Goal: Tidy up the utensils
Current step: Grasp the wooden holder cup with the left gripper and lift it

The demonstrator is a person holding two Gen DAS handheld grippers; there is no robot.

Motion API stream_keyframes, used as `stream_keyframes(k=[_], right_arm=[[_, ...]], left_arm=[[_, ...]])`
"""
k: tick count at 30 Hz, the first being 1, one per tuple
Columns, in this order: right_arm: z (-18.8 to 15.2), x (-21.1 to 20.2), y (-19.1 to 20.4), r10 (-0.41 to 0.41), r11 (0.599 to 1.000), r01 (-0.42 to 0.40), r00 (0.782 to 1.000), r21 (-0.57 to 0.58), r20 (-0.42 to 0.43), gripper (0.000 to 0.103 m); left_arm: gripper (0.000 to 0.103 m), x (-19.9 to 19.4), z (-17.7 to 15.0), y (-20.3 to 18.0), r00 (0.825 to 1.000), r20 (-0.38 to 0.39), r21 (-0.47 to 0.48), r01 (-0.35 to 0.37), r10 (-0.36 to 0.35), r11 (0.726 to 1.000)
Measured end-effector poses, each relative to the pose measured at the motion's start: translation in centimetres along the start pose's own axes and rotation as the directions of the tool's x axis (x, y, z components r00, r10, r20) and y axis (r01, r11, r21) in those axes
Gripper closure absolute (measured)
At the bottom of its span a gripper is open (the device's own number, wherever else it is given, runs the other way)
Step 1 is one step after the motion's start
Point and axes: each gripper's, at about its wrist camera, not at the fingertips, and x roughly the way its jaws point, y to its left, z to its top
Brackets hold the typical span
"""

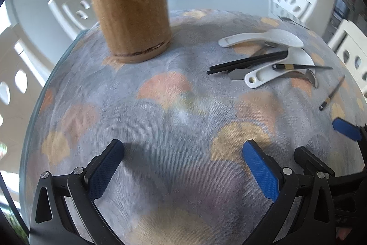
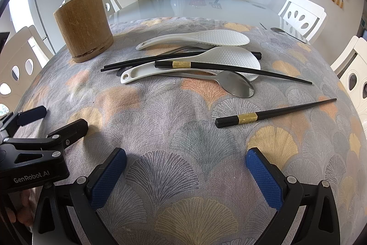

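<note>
Hovering low over the table, the left hand-held gripper and right hand-held gripper are both spread, empty. Utensils lie piled right of the bamboo holder; one chopstick lies apart.

patterned tablecloth carries a bamboo holder, piled utensils, one stray chopstick.
</note>
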Motion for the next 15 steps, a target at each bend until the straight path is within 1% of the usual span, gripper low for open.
stream_keyframes(k=[3, 5, 8, 9, 11, 13, 15], right_arm=[[0.0, 0.0, 0.0, -0.003, 1.0, 0.003, 1.0, -0.002, 0.0, 0.0], [0.2, -0.3, 0.2, -0.004, 1.0, 0.004, 1.0, -0.003, 0.0, 0.0], [-0.3, -0.6, 0.5, -0.003, 1.0, 0.003, 1.0, -0.003, 0.0, 0.0], [-0.3, -0.4, 0.4, -0.002, 1.0, 0.002, 1.0, -0.002, 0.0, 0.0], [-0.3, -0.3, -0.1, -0.002, 1.0, 0.002, 1.0, -0.002, 0.0, 0.0], [-0.1, -0.3, -0.2, -0.002, 1.0, 0.002, 1.0, -0.001, -0.001, 0.0], [-0.2, -0.4, -0.2, -0.001, 1.0, 0.001, 1.0, 0.005, -0.002, 0.0]], left_arm=[[0.0, -0.9, 0.4, 1.0, 0.998, 0.058, 0.027, -0.025, 0.024, 0.999], [0.0, -1.6, 1.4, 2.1, 0.992, 0.118, 0.037, -0.052, 0.047, 0.998], [0.0, -1.0, 4.2, 3.7, 0.985, 0.173, 0.059, -0.037, 0.027, 0.998], [0.0, -0.7, 5.1, 4.0, 0.981, 0.191, 0.067, -0.045, 0.032, 0.997], [0.0, 0.0, 6.5, 4.2, 0.971, 0.232, 0.091, -0.077, 0.054, 0.993], [0.0, 0.8, 7.7, 4.2, 0.955, 0.282, 0.101, -0.125, 0.093, 0.987], [0.0, 1.2, 8.7, 4.5, 0.941, 0.325, 0.09, -0.132, 0.096, 0.987]])
